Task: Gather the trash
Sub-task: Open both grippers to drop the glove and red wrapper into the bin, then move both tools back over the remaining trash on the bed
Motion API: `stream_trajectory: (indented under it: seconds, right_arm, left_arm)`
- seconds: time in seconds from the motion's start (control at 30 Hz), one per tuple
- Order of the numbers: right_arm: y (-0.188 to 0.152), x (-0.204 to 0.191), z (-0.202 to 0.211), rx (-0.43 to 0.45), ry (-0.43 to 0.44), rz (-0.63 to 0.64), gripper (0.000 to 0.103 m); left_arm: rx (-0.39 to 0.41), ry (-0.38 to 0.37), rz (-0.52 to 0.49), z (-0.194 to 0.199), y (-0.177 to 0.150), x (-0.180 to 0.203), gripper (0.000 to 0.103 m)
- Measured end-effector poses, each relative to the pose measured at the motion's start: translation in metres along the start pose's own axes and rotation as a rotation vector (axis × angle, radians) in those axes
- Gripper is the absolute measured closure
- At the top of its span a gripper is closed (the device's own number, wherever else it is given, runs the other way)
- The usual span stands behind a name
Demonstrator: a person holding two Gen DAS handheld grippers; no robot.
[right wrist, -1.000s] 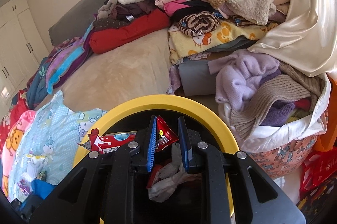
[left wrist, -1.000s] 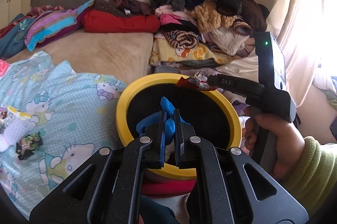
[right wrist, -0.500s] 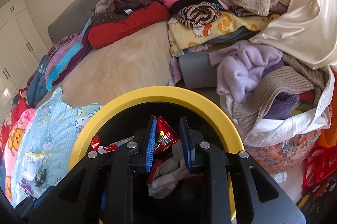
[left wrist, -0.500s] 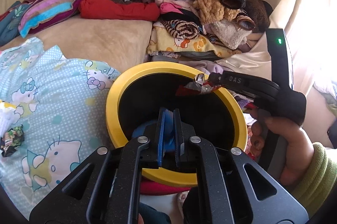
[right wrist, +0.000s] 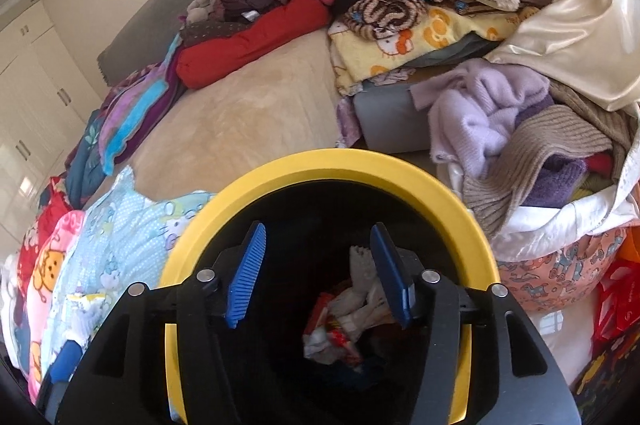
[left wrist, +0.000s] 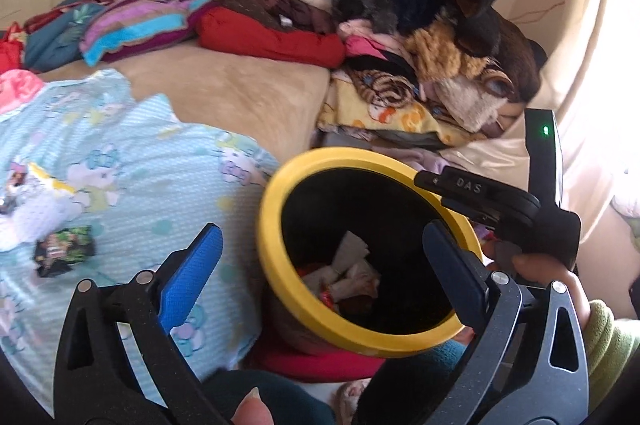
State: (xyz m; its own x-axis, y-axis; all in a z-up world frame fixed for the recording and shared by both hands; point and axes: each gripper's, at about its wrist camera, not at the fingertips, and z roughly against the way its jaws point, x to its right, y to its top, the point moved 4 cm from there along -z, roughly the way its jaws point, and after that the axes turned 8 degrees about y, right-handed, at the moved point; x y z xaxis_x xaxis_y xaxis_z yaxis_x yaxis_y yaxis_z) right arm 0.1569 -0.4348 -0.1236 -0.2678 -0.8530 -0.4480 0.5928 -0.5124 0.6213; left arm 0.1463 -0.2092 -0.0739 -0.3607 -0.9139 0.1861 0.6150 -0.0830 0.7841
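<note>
Bin (left wrist: 276, 285) w/ yellow rim stands beside the bed (left wrist: 224, 101), mouth up, tipped a bit toward the cams. Crumpled trash (right wrist: 352, 317) lies at its bottom. Left gripper (left wrist: 320, 277) jaws wide apart, empty, straddling the near rim. Right gripper (right wrist: 320, 273) jaws apart, empty, over the mouth. Wrapper (left wrist: 64, 249) lies on blue blanket (left wrist: 132, 185). Clothes pile (left wrist: 400, 25) at back.

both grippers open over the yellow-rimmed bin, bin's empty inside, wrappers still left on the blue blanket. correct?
Not quite: the yellow-rimmed bin is not empty. The right wrist view shows crumpled paper and wrappers at its bottom. The rest holds: the left gripper and right gripper are both open, and a dark wrapper lies on the blue blanket.
</note>
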Motion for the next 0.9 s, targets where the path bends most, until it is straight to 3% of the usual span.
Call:
stream_trajectory:
  seconds: [0.57, 0.9]
  right_arm:
    - [-0.012, -0.076, 0.012, -0.014, 0.124, 0.147, 0.050]
    - [-0.023, -0.123, 0.023, -0.010, 0.252, 0.248, 0.050]
  left_arm:
    - [0.126, 0.162, 0.058, 0.055, 0.015, -0.057, 0.011]
    - [0.179, 0.240, 0.101, 0.082, 0.018, -0.092, 0.011]
